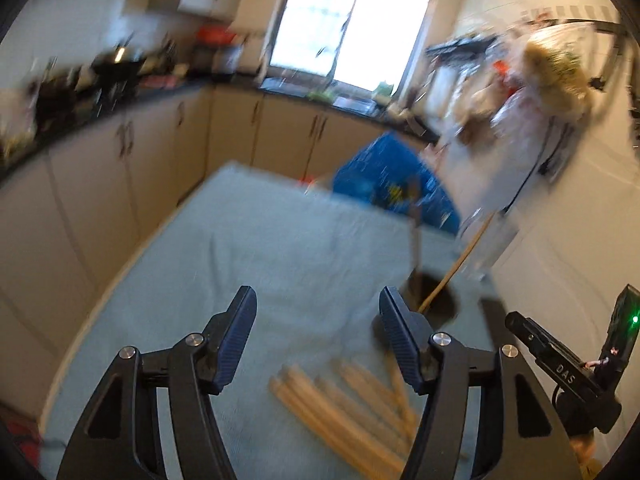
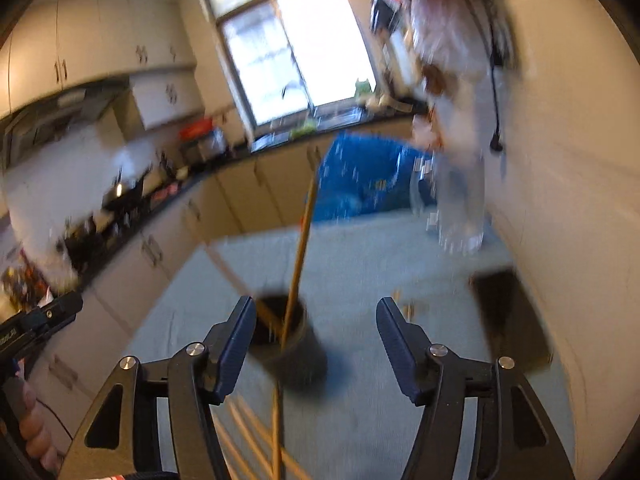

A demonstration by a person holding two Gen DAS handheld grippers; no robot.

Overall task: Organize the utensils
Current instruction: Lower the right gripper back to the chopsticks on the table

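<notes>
Blurred kitchen: beige cabinets (image 1: 100, 184) under a dark counter on the left, bright window (image 1: 348, 24) far. Near, a table under a pale blue cloth (image 1: 256, 248). Far right on the cloth, a blue bag (image 1: 392, 176) and a clear plastic bottle (image 2: 460, 208) just beside it. Right of centre, a dark cup (image 2: 296, 344) upright on the cloth, with long wooden sticks (image 2: 302, 240) leaning out of it. Near edge, a loose bundle of wooden utensils (image 1: 344, 408) flat on the cloth, just near of the cup, seen between the left gripper (image 1: 318, 308) fingers but apart from them. Left gripper: jaws moderately wide, gripping nothing. Right gripper (image 2: 316, 316): jaws likewise wide, framing the cup without touching, holding nothing. Lower left of the right wrist view, fingers of a hand (image 2: 32, 428) around the left handle.
</notes>
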